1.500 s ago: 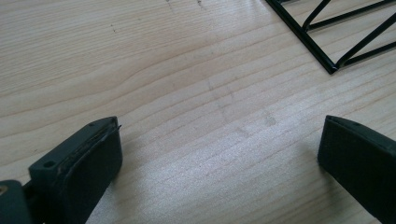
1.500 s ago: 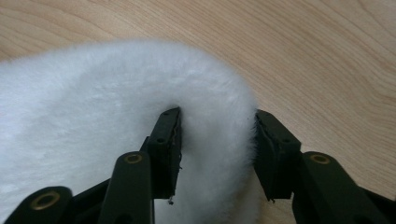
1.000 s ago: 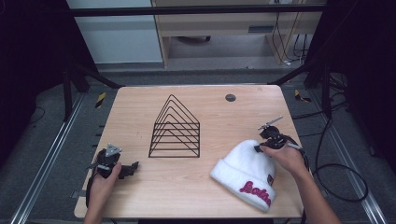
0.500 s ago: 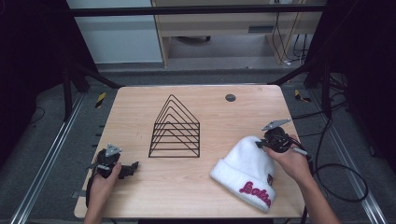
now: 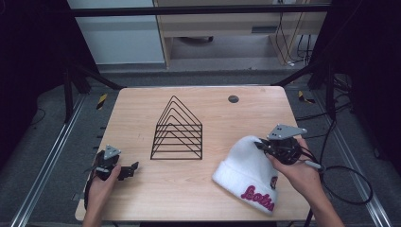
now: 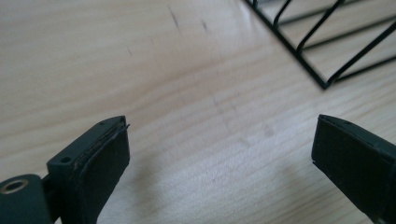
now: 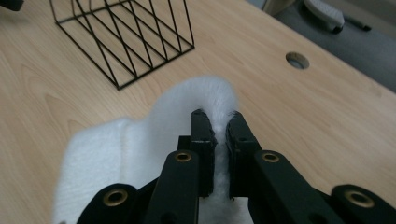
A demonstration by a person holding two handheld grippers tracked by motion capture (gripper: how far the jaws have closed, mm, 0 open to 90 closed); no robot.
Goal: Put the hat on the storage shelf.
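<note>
A white knit beanie with red lettering lies at the table's front right. My right gripper is shut on the beanie's top, and in the right gripper view the white fabric is pinched between the two black jaws and pulled up. My right gripper sits raised above the tabletop. A black wire rack of nested triangles stands in the middle; one corner shows in the left gripper view. My left gripper rests at the front left, open, with bare wood between its pads.
The wooden table has a round cable hole at the back right, also the hole in the right gripper view. A cable trails off the right edge. Metal frame rails run along both sides.
My right gripper has risen and shifted, lifting the beanie's top off the table. The left hand has stayed where it was.
</note>
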